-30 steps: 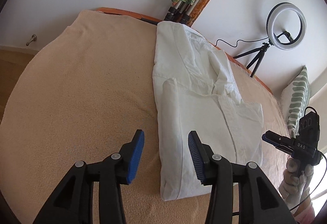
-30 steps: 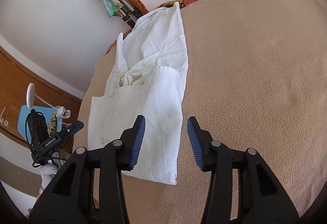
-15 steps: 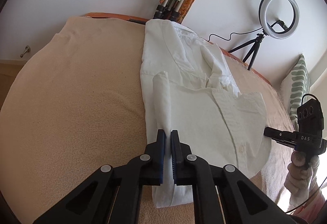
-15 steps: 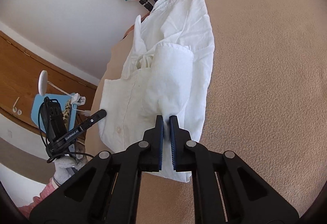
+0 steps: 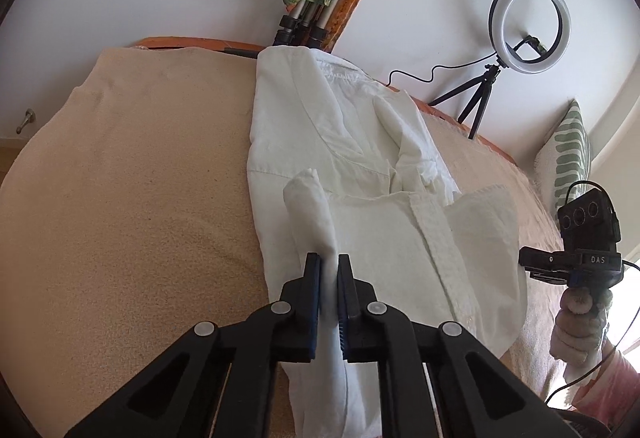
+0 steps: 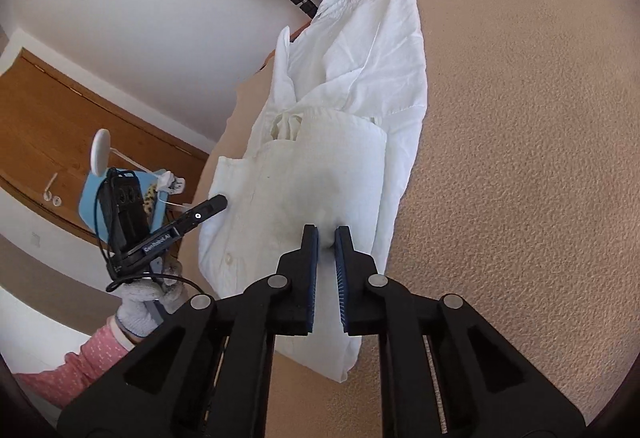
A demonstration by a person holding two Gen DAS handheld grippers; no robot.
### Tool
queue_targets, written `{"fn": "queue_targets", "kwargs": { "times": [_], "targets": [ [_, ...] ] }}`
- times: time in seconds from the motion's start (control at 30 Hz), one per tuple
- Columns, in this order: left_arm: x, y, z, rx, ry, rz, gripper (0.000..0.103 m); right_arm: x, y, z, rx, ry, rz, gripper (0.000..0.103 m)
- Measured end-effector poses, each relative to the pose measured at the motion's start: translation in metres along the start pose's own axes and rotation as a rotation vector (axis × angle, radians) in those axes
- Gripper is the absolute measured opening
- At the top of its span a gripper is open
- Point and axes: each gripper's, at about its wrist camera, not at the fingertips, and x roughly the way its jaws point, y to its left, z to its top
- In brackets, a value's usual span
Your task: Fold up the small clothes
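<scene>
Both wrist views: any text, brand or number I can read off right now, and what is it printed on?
"DAS": white letters on the black body of the right gripper, seen from the left wrist view.
White lettering on the arm of the left gripper, seen from the right wrist view: too blurred and angled to read.
The white shirt shows no readable label or print.

We're in a home bedroom: beige blanket-covered bed [image 5: 132, 198], striped pillow [image 5: 570, 158] far right, ring light [image 5: 529, 26] upper right, wooden door [image 6: 60, 126] at left.
</scene>
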Motion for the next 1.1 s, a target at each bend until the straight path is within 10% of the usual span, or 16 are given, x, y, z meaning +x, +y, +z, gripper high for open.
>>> {"fn": "queue_targets", "kwargs": {
  "times": [0.07,0.43,0.77,1.1],
  "targets": [
    [-0.004,0.004,0.002,0.016,-0.028,-0.002,0.004,-0.002,-0.012,0.002,0.032,0.008,0.033,0.007],
    [-0.015,-0.002,0.008,0.122,-0.058,0.126,0.027,-0.007,0.02,0.002,-0.163,0.002,-0.402,0.022],
    [-0.002,-0.067,0.01,0.274,-0.02,-0.02,0.027,0.034,0.062,0.0,-0.399,0.023,-0.46,0.022],
    [0.038,-0.042,0.009,0.262,0.102,0.024,0.029,0.048,0.045,0.016,-0.381,0.096,-0.531,0.021]
  ]
}}
